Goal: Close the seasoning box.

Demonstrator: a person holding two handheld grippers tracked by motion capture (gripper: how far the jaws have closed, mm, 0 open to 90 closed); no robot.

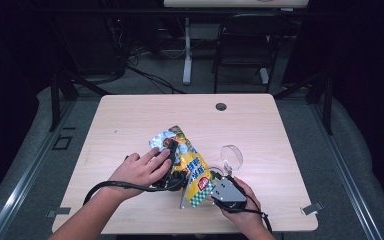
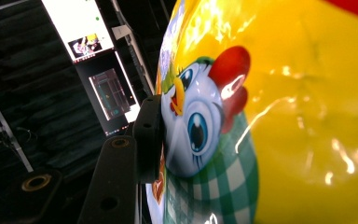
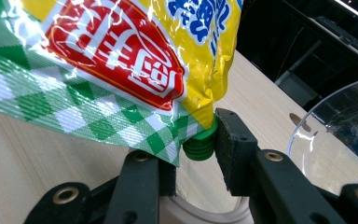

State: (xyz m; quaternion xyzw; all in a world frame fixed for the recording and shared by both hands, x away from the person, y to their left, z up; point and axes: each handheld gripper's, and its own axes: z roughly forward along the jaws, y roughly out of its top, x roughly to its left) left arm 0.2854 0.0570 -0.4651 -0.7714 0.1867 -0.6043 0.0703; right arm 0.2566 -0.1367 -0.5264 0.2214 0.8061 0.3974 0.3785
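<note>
Table [image 1: 130, 120] | one pouch [image 1: 192, 165] | one cup [image 1: 231, 156] | left gripper [image 1: 172, 150] clamps pouch | right gripper [image 3: 198, 154] pinches spout [image 3: 199, 147]

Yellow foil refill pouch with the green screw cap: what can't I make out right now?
- Left gripper, left gripper view: second jaw hidden behind the yellow foil pouch.
- Green screw cap, high view: hidden under the pouch and right gripper.
- Clear plastic cup, right gripper view: cut off by the edge.

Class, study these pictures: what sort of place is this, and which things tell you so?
Probably a lab or recording studio: a lone wooden table on grey flooring, dark curtains around it, and lit monitors nearby.
</note>
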